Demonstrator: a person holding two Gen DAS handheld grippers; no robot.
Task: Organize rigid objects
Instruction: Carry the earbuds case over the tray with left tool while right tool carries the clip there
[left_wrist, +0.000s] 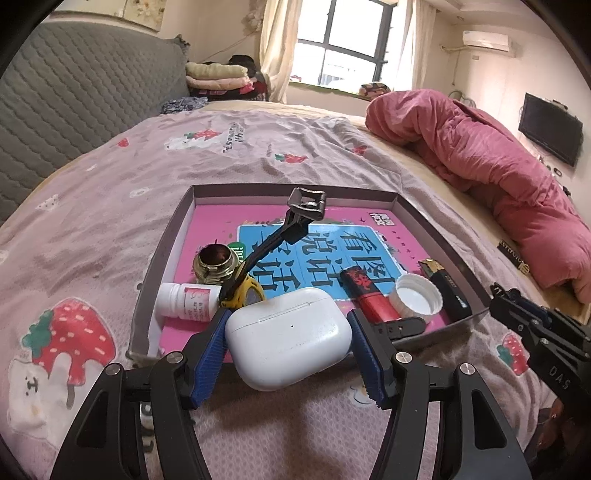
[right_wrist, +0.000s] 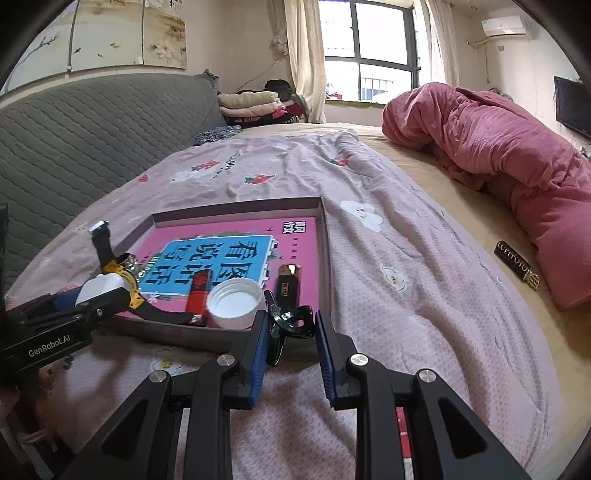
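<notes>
A shallow box (left_wrist: 168, 236) with a pink book cover inside lies on the bed. It holds a white pill bottle (left_wrist: 186, 298), a brass cap (left_wrist: 216, 264), a yellow watch with a black strap (left_wrist: 269, 240), a red lighter (left_wrist: 365, 291), a white lid (left_wrist: 419, 295) and a black lighter (left_wrist: 448, 291). My left gripper (left_wrist: 288, 332) is shut on a white earbuds case (left_wrist: 288, 338) over the box's near edge. My right gripper (right_wrist: 290, 328) is open around a black hair clip (right_wrist: 288, 321) at the box's near right corner (right_wrist: 325, 258).
A dark gold-lettered tube (right_wrist: 517, 266) lies on the sheet by the pink duvet (right_wrist: 517, 147) at right. A grey quilted headboard (right_wrist: 74, 147) runs along the left. Folded clothes (right_wrist: 251, 103) sit at the far end. Bare patterned sheet (right_wrist: 406, 295) lies right of the box.
</notes>
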